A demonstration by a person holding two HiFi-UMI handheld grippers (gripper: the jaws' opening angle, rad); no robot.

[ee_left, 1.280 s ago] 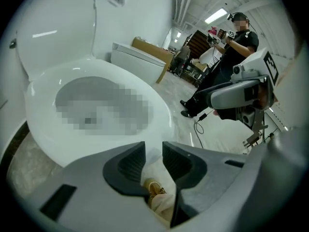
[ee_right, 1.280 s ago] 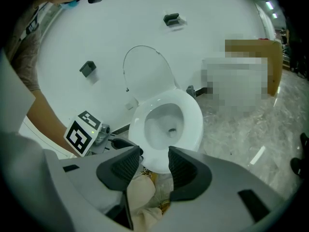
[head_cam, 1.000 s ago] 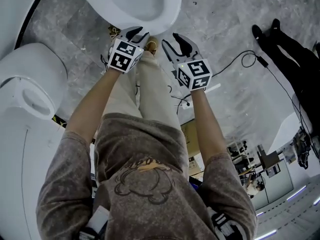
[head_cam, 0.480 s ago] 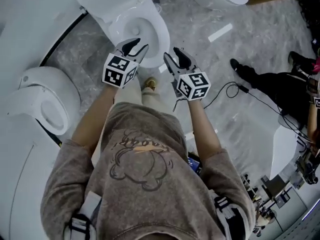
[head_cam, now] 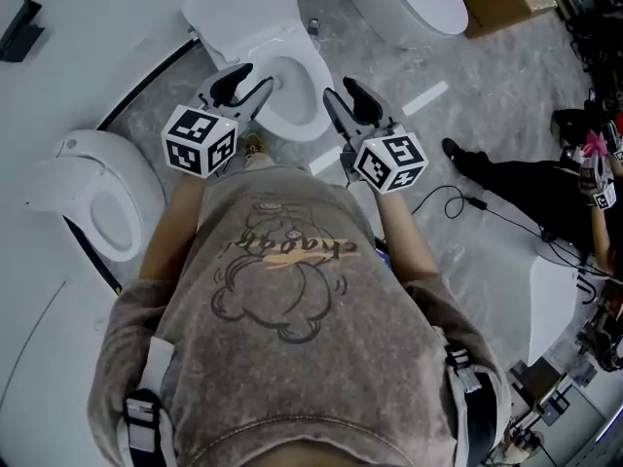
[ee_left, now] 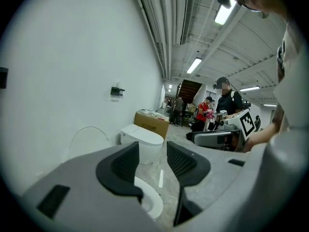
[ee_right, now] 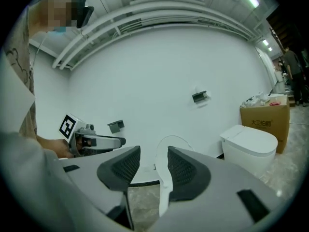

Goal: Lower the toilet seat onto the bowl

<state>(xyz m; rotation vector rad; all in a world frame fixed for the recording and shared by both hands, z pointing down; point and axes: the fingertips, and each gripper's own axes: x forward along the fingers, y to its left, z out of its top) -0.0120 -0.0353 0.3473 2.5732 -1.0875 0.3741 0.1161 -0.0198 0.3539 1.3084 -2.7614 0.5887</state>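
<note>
The toilet seat [head_cam: 241,19] stands raised against the wall [ee_left: 72,57] at the far side of the bowl [head_cam: 316,105], so the lowering has not begun. This looks like the approach to it.

The left gripper [head_cam: 245,78] hovers above the near left of the bowl. Its fingers [ee_left: 124,164] are spreading apart with nothing between them, only the bowl rim and floor showing below the gap. The right gripper [head_cam: 343,95] hovers just right of the bowl. Its fingers [ee_right: 186,167] stand well apart and hold nothing, and the upright seat's thin white edge [ee_right: 164,197] lines up beyond their gap without touching either pad.

Both forearms reach forward and slightly down from the person's chest, roughly parallel. The grippers are level with each other, their marker cubes toward the person and their fingers aimed at the far wall.

To do the step well, one gripper should probably go to the seat's free upper edge and close on that edge alone. The seat should then be swung forward on its hinge and carried all the way down, not dropped, so it meets the rim softly. The other gripper is best kept out of the seat's path.
</note>
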